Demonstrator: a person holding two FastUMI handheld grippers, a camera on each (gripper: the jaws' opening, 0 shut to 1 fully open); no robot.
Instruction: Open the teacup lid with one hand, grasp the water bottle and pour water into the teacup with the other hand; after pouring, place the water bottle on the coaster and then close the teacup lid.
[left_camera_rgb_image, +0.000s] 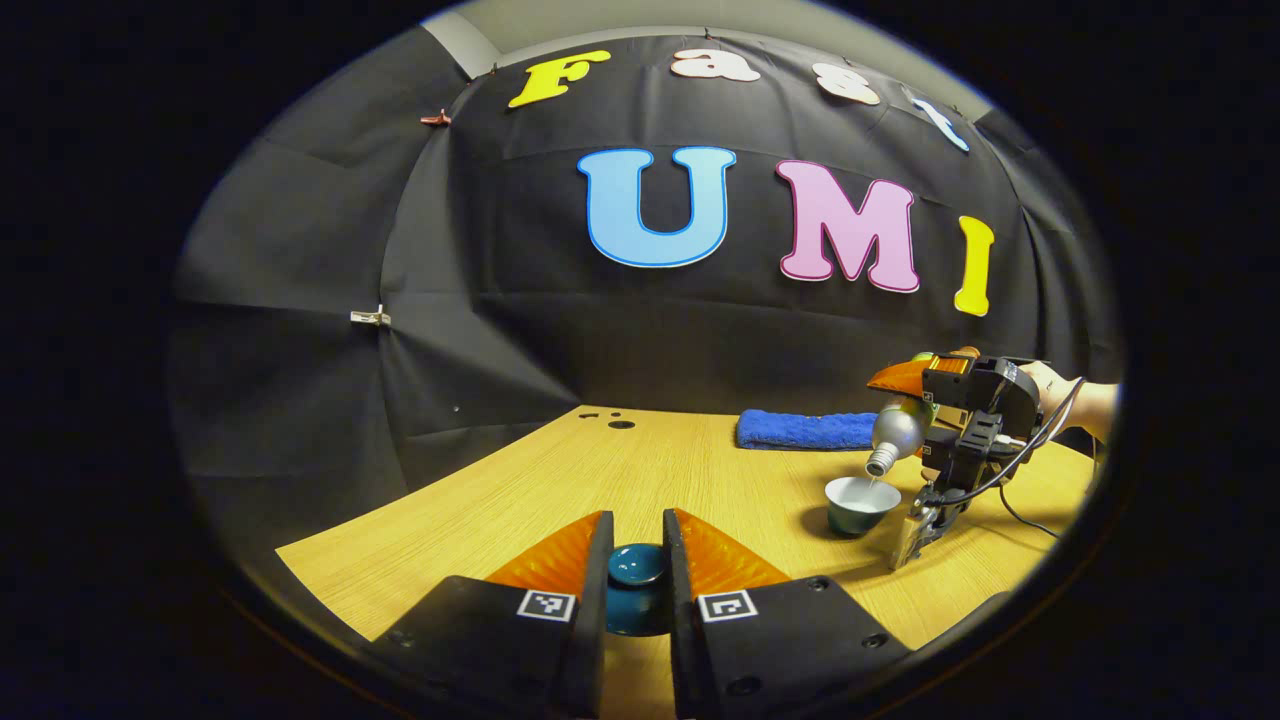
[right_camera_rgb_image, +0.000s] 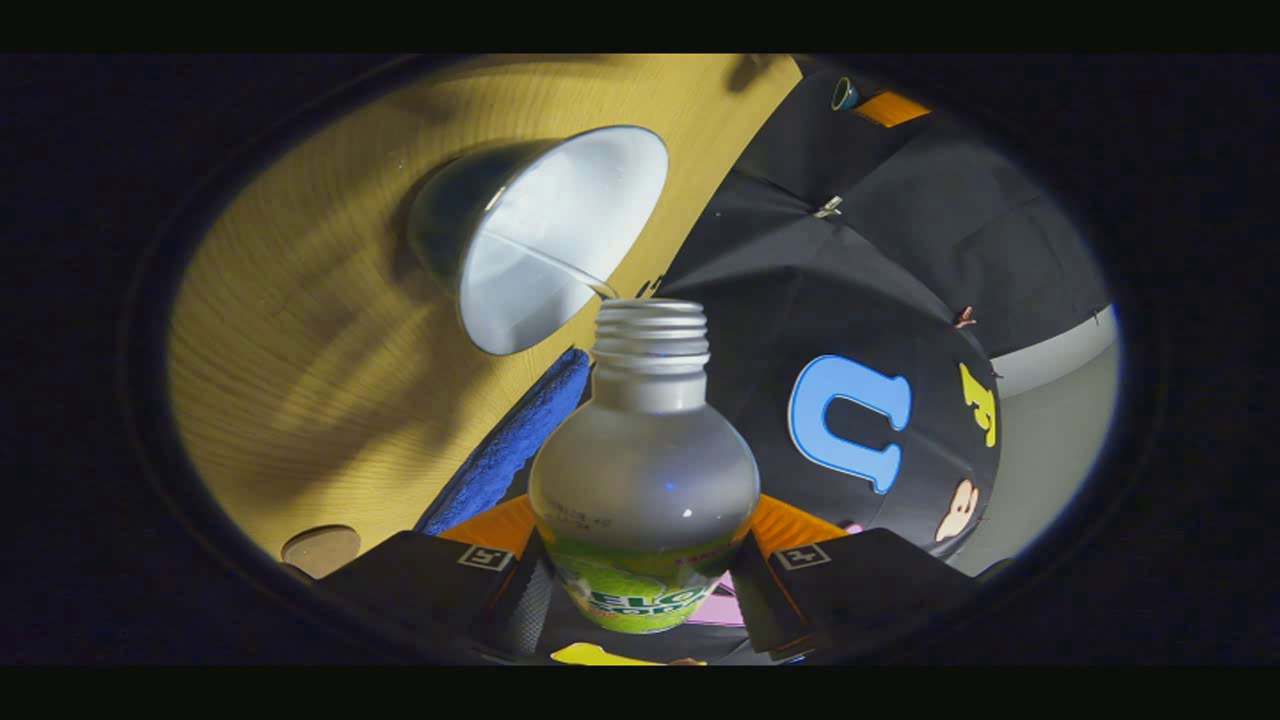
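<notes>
The left gripper (left_camera_rgb_image: 637, 560) has its two fingers close together with the dark blue teacup lid (left_camera_rgb_image: 636, 566) pinched between them, held just above the wooden table (left_camera_rgb_image: 640, 470). Over on the far side of the table sits the teacup (left_camera_rgb_image: 861, 503), open on top and white inside. The right gripper (left_camera_rgb_image: 915, 400) is up above the cup, and a hand (left_camera_rgb_image: 1085, 400) holds it from behind. Its fingers squeeze the water bottle (left_camera_rgb_image: 895, 435) on both sides, so the bottle is tipped over with its mouth pointing down at the cup. In the right gripper view, the water bottle (right_camera_rgb_image: 645, 470) fills the middle, gripped low down by the right gripper (right_camera_rgb_image: 640, 585) near its green label. Its open screw top is just beside the rim of the teacup (right_camera_rgb_image: 545, 235), and a thin stream of water runs into the cup. A blue towel (left_camera_rgb_image: 805, 430) lies folded near the back of the table, close to the cup. A round wooden coaster (right_camera_rgb_image: 320, 548) lies on the table, well apart from the cup.
</notes>
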